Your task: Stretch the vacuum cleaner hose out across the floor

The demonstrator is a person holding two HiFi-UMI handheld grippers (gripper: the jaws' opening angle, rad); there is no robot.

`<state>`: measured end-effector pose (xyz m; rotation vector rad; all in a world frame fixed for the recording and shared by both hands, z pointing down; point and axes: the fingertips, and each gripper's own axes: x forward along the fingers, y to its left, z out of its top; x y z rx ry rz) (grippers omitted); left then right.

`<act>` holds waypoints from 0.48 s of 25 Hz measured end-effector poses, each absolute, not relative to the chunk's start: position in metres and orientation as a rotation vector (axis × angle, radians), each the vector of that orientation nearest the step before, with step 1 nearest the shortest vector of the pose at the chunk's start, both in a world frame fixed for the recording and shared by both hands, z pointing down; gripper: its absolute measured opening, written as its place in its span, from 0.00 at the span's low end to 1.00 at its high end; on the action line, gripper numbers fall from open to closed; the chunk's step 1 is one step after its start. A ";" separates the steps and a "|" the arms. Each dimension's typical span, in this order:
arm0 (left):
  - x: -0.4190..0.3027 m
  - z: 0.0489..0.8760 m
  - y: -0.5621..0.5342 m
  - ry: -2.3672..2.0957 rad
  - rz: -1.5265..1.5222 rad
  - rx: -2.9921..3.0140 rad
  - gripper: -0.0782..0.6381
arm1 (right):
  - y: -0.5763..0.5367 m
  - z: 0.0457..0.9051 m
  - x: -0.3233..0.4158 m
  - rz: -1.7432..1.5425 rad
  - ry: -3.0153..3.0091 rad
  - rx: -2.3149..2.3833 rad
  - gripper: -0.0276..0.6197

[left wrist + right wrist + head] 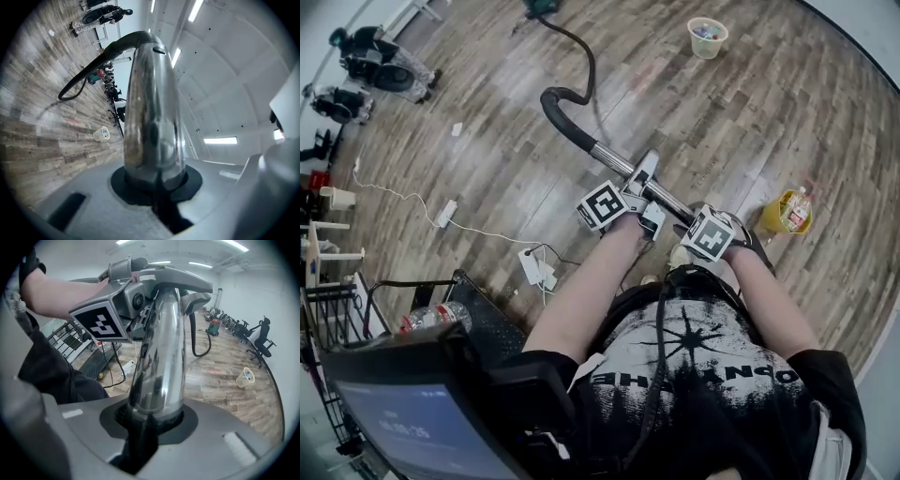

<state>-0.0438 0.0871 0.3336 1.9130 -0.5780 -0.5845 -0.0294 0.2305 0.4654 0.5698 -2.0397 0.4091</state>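
Black T-shirt with a white star print (694, 366) fills the near edge. Its white letters are upside down and partly cut off, so they cannot be read. At the near left, a dark screen (412, 412) shows pale writing that is too blurry to read.

Two grippers hold one shiny metal tube (617, 161) above the brown wood floor (787, 112). The left gripper (639, 187) has its fingers clamped on the tube. The right gripper (698, 230), nearer and more to the right, has its fingers clamped on it too.

From the tube's far end, one black hose (583, 58) bends and runs away to a green vacuum cleaner (542, 7), which is cut off at the far edge. One pale cup (707, 37) stands far right. One yellow bucket (783, 214) stands on the right.
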 end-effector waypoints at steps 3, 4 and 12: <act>-0.062 0.342 0.107 -0.567 -0.587 1.896 0.17 | 0.254 0.475 -0.047 0.423 -2.020 0.562 0.18; -0.067 0.345 0.114 -0.563 -0.589 1.891 0.17 | 0.261 0.477 -0.050 0.426 -2.008 0.564 0.18; -0.059 0.347 0.160 -0.508 -0.598 1.876 0.17 | 0.307 0.477 -0.040 0.418 -1.942 0.623 0.19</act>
